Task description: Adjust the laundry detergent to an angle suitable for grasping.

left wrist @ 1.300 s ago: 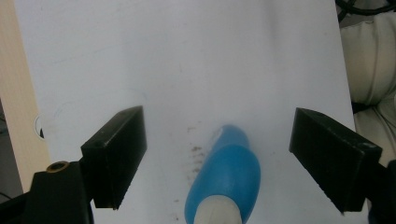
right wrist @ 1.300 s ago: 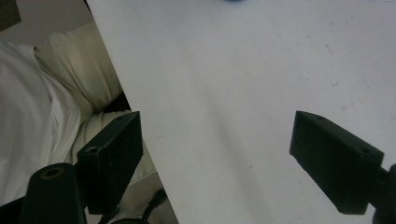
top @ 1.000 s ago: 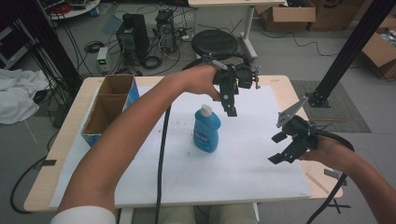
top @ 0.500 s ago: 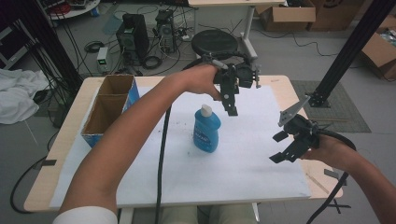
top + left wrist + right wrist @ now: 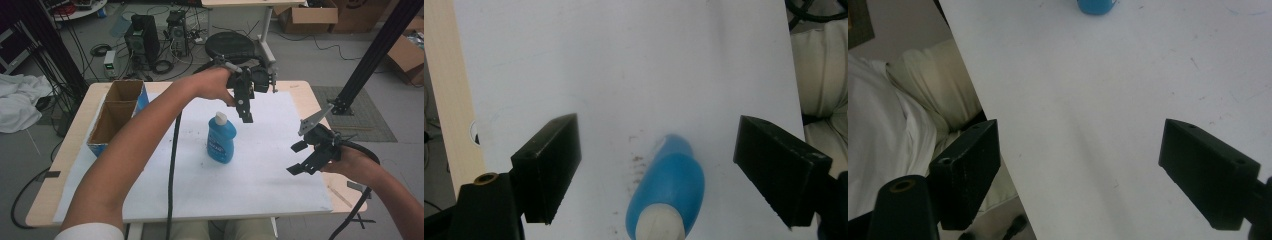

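A blue bottle [image 5: 221, 142] with a white cap stands upright near the middle of the white sheet [image 5: 260, 190]. My left gripper [image 5: 246, 116] hangs above the sheet just right of and beyond the bottle's cap, jaws pointing down. In the left gripper view the bottle [image 5: 674, 182] is seen from above, low between the jaws of the open left gripper [image 5: 656, 122], untouched. My right gripper [image 5: 297, 158] hovers open over the sheet's right side, well apart from the bottle. In the right gripper view the right gripper [image 5: 1080, 125] holds nothing, and the bottle's base [image 5: 1096, 6] is at the top edge.
An open cardboard box [image 5: 117, 112] with a blue side sits at the table's left. Bare wooden table edge [image 5: 320, 107] frames the sheet. A black stool [image 5: 235, 47] stands behind the table and a slanted black pole [image 5: 370, 55] stands at the right.
The right gripper has drifted slightly nearer and to the left. The left gripper and the bottle have stayed where they were.
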`<control>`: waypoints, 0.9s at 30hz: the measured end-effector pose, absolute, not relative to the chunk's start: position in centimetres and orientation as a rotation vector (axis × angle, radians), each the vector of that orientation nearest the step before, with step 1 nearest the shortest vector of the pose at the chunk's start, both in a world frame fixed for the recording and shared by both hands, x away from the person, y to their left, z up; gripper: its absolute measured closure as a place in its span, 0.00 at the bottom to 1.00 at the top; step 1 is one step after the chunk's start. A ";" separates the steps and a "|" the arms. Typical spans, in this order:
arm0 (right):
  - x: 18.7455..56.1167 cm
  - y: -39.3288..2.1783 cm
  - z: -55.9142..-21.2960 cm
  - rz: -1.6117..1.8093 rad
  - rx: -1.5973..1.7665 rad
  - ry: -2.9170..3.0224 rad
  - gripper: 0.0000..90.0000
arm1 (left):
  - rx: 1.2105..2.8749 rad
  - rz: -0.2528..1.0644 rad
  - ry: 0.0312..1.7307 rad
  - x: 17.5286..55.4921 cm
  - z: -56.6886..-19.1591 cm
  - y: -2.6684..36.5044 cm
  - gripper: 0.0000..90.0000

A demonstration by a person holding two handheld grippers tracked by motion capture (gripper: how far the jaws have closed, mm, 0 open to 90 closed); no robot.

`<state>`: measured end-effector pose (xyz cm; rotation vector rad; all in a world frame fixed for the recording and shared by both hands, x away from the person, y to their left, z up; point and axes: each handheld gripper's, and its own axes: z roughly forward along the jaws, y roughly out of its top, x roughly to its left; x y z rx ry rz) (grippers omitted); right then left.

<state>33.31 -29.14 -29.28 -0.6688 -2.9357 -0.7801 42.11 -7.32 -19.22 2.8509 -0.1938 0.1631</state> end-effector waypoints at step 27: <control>33.5 -28.6 -30.1 -0.935 -0.735 -2.927 0.17 | 2.863 0.197 -0.132 42.4 -18.5 -3.8 0.22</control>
